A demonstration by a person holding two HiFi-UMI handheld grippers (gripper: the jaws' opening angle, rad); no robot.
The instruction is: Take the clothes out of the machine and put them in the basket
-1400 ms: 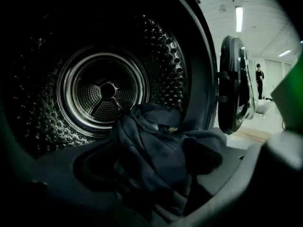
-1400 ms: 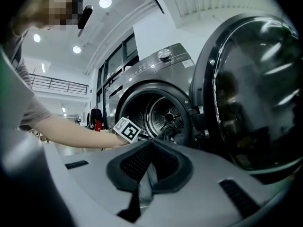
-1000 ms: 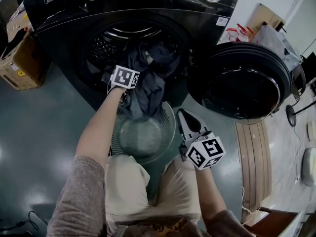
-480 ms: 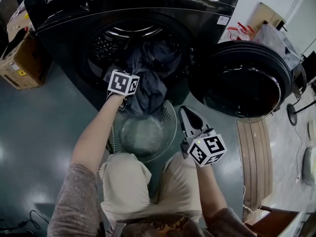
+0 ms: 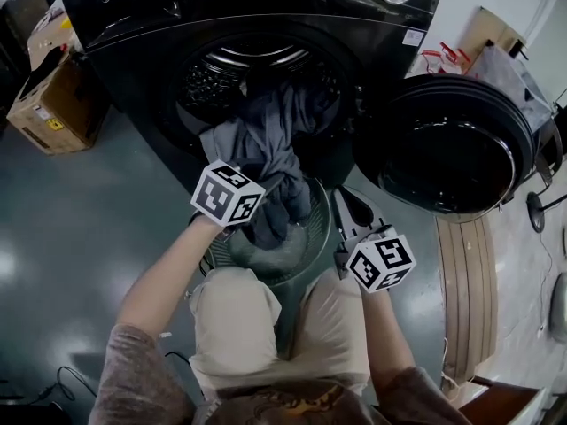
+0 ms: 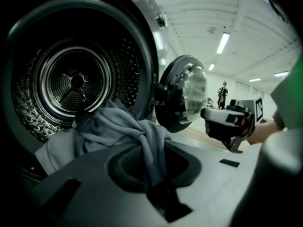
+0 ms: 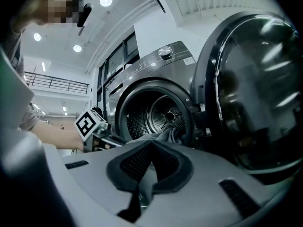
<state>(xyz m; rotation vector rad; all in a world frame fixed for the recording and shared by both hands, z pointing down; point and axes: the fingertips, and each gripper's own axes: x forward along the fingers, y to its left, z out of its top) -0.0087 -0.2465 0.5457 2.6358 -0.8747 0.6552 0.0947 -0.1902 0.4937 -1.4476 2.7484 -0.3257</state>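
A dark washing machine (image 5: pixel 151 25) stands with its round door (image 5: pixel 452 144) swung open to the right. A grey garment (image 5: pixel 275 153) trails from the drum (image 6: pixel 71 82) over the lip and down toward the round basket (image 5: pixel 321 230) on the floor below. My left gripper (image 5: pixel 264 216) has just closed its jaws on this garment (image 6: pixel 125 126), and a twisted strand of cloth is pinched between its fingertips (image 6: pixel 158 193). My right gripper (image 5: pixel 347 209) hovers beside the basket's right rim, shut and holding nothing (image 7: pixel 139 195).
A cardboard box (image 5: pixel 53 96) sits on the floor left of the machine. A long wooden board (image 5: pixel 465 290) lies on the floor at the right, below the open door. The person's knees are just behind the basket.
My left gripper has drawn back from the drum mouth to above the basket, dragging the grey garment further out. The right gripper has stayed where it was.
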